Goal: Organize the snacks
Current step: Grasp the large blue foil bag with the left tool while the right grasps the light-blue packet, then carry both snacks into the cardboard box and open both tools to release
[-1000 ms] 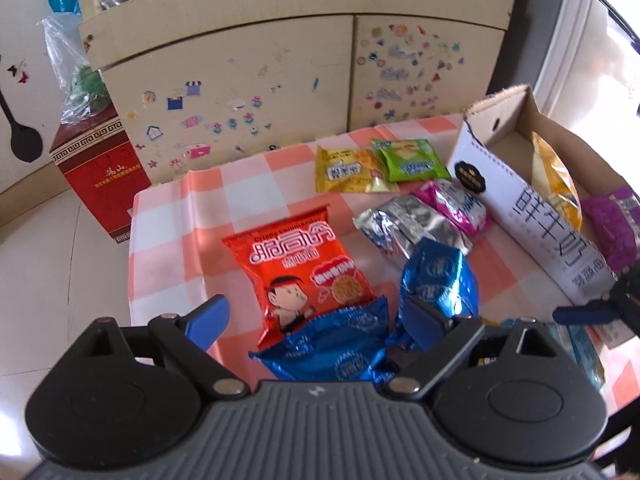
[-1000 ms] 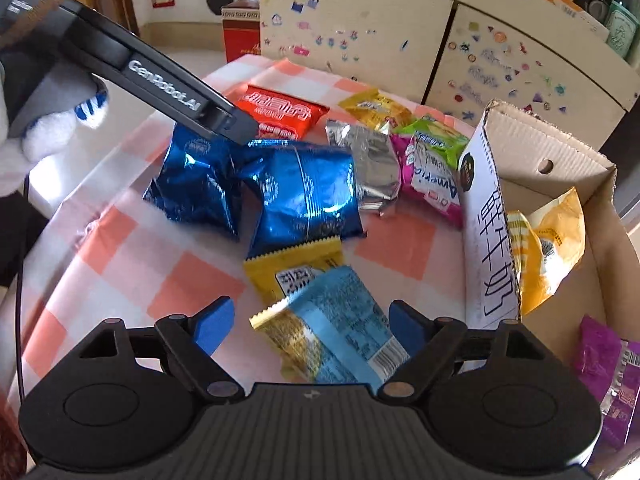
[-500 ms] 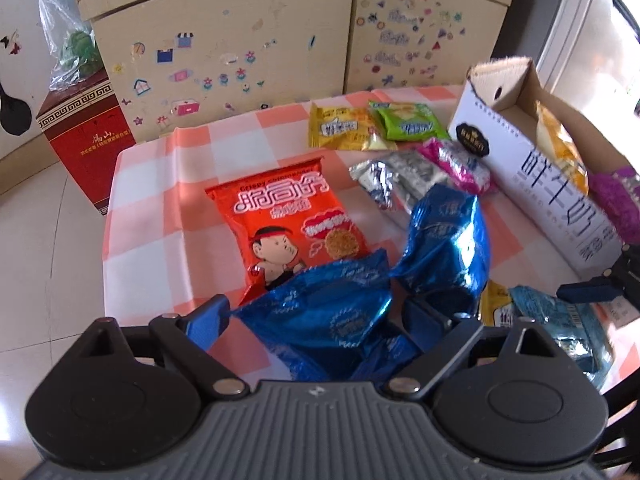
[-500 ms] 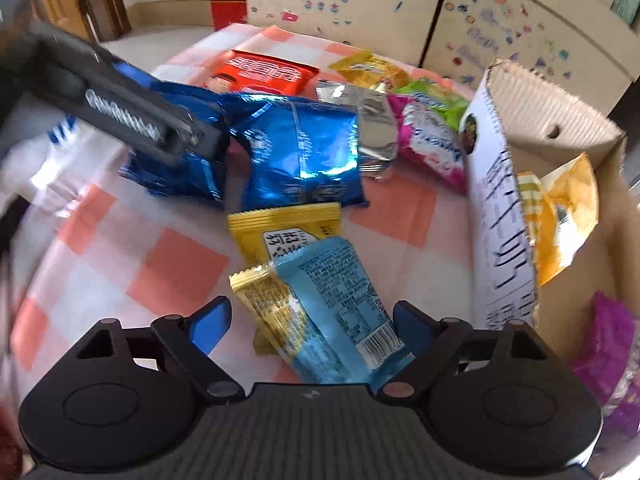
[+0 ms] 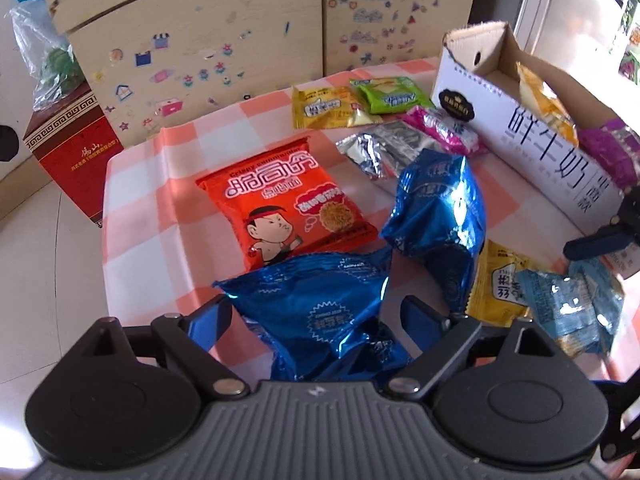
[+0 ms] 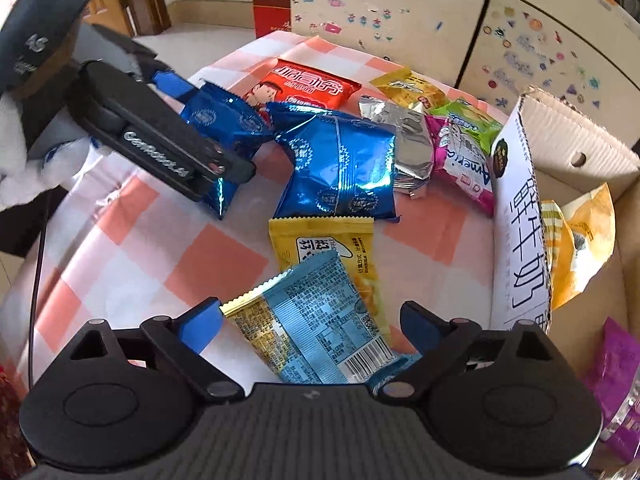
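- In the cardboard box [image 6: 520, 208] at the table's right edge we counted 2 packets already sorted (1 orange-yellow [image 6: 580, 248], 1 purple [image 6: 616, 364]).
- Our left gripper [image 5: 316, 316] had its jaws spread around a blue foil bag [image 5: 320, 304], pads not pressing.
- Our right gripper [image 6: 310, 320] had just been opening, a light-blue packet [image 6: 320, 328] lying loose between its jaws.
- Some 9 packets remained on the checked tablecloth [image 6: 120, 240], so we judged most sorting was left.

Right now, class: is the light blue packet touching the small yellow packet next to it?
Touching. In the right wrist view the light blue packet lies overlapping the yellow packet, covering its lower part.
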Motion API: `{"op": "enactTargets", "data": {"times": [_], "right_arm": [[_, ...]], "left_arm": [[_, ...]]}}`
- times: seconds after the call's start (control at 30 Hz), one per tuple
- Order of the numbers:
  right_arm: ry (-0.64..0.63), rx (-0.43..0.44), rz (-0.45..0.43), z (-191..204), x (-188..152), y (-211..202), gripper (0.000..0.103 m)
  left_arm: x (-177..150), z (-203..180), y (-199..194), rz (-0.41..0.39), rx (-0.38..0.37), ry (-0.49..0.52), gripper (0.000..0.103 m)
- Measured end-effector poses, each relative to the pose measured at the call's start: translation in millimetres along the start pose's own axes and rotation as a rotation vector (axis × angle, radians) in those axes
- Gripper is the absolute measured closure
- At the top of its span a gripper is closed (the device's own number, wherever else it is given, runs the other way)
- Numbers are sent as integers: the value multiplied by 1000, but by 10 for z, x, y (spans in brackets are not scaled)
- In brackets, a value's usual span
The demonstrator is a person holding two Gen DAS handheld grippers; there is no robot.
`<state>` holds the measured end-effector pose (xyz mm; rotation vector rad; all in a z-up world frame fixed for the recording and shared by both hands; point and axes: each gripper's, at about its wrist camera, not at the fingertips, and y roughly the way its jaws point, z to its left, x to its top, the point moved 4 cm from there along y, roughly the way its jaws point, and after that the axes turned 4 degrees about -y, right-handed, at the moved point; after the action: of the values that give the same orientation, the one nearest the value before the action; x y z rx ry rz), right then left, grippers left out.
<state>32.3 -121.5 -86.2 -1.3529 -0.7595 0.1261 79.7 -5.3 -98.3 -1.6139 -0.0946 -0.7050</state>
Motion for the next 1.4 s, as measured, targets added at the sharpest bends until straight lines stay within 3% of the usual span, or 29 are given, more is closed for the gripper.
{"op": "enactTargets", "data": {"times": [0.37,0.43,0.7,0.77,1.1,1.4], "right_arm": [[-88,-11,27,138,-54,52,4],[-79,-14,22,121,-51,30,18],[-43,-21,10,89,-42,-11,31],[-36,-17,1,94,-21,-33,43],[38,9,-57,32,66,-125,44],[41,-34,-95,19,132,-171,44]], "left_arm": [[-51,6,142,14,31,0,13],[-43,4,131,13,25,4,17],[-30,-28,59,-2,4,19,43],[-29,-36,32,-4,1,23,44],[-63,-19,-53,-9,-9,6,46],[-45,-24,-214,-38,26,20,46]]}}
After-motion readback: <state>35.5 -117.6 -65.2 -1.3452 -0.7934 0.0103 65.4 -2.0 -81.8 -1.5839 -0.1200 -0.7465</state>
